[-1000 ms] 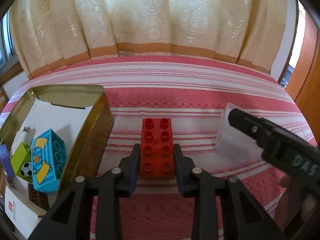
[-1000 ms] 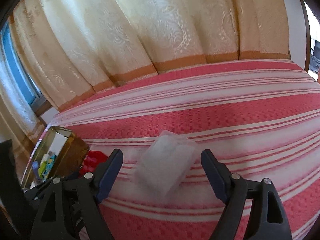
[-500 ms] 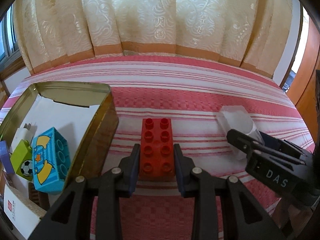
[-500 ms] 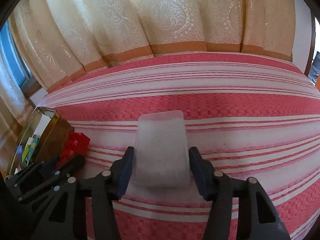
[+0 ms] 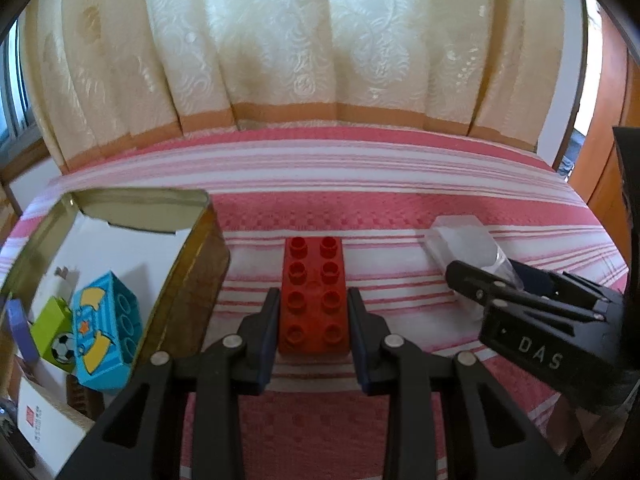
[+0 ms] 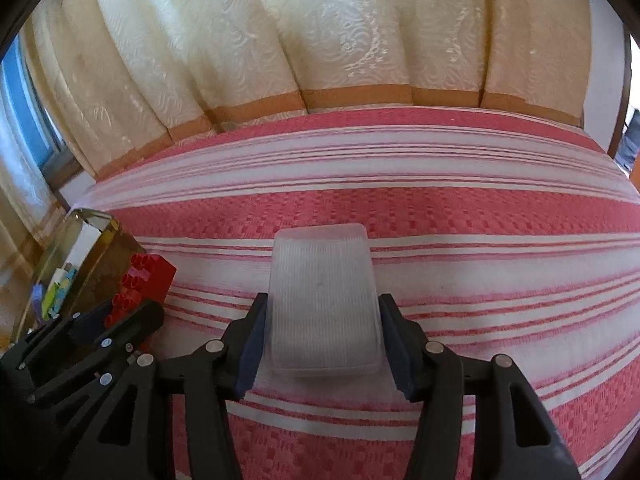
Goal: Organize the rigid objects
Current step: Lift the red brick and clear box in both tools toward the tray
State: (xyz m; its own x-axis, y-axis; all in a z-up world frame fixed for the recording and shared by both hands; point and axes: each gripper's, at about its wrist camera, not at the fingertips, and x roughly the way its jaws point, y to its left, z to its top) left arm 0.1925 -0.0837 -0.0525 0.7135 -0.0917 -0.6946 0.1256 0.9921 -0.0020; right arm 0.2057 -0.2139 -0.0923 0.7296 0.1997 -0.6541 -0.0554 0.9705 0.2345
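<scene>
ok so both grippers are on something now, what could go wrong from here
The clear plastic case looks smooth, so it could slip from the right gripper when lifted. The left gripper holds the red brick close beside the gold tin's wall, so the brick might clip the rim going in.

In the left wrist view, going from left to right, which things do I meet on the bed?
Purple block → green football block → blue block → golden tin's wall → red brick → clear plastic box → right gripper.
</scene>
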